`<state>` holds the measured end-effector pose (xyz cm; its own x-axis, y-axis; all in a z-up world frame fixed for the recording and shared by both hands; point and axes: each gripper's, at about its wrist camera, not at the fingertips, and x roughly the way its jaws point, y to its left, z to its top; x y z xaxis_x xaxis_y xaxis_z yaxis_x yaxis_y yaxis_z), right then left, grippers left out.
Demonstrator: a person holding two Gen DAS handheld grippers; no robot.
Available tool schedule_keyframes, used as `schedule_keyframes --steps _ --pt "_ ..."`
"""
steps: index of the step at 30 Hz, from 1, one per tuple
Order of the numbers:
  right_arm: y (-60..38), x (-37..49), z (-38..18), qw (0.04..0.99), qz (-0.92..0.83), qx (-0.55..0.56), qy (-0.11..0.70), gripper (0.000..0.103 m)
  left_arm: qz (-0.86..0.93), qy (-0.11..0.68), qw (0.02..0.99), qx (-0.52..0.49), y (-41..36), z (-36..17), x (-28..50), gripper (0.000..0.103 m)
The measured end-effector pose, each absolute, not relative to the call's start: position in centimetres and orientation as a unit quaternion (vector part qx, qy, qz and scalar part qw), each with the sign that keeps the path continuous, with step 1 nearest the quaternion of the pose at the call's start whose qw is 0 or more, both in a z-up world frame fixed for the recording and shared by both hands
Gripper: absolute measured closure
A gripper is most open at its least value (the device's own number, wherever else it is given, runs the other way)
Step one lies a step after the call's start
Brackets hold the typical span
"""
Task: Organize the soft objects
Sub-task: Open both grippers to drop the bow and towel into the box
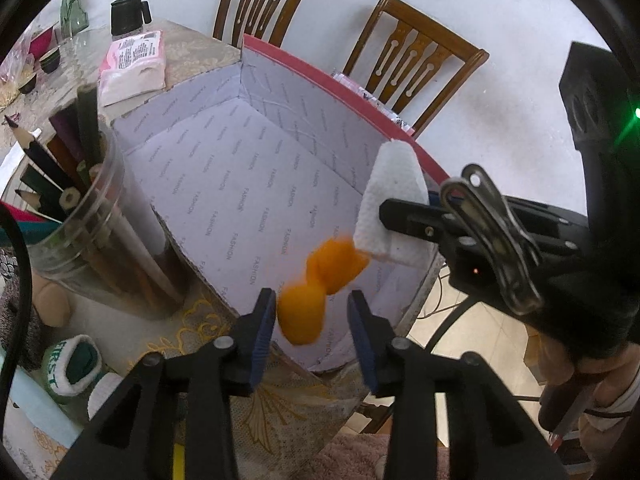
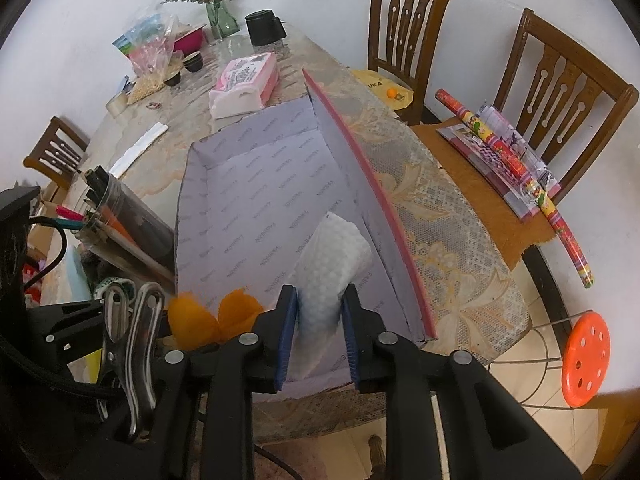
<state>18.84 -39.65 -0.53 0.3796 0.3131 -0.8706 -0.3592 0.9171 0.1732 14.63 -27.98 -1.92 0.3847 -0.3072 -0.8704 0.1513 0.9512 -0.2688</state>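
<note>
An open cardboard box (image 1: 256,184) with a pale lilac printed lining and a red rim lies on the table; it also shows in the right wrist view (image 2: 256,184). My left gripper (image 1: 312,312) is open; a blurred orange soft object (image 1: 316,288) hangs in the air between and just past its blue pads, above the box's near end. My right gripper (image 2: 318,312) is shut on a white sponge-like pad (image 2: 332,256) and holds it over the box by its red-rimmed side. The pad also shows in the left wrist view (image 1: 394,204). The orange object shows in the right wrist view (image 2: 212,314).
A clear jar of coloured pencils (image 1: 76,208) stands left of the box. A pink tissue pack (image 2: 244,84), a black mug (image 2: 264,28), bowls and a vase sit further back. Two wooden chairs (image 2: 560,92) stand beside the table. A green-white wristband (image 1: 72,364) lies nearby.
</note>
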Motion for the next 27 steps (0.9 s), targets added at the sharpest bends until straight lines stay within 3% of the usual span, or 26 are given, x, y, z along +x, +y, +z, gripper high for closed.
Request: schedule_keyframes --steps 2,15,27 --pt "-39.7 18.9 -0.5 0.831 0.200 -0.023 0.519 0.074 -0.136 0.535 0.831 -0.070 -28.0 -1.8 14.6 0.055" --pt "-39.8 19.2 0.0 0.837 0.197 -0.026 0.509 0.061 -0.129 0.531 0.835 -0.066 -27.9 -1.1 14.0 0.055" --pt "-39.8 18.4 0.7 0.843 0.195 -0.011 0.501 0.061 -0.131 0.519 0.843 -0.051 -27.8 -0.1 13.3 0.055"
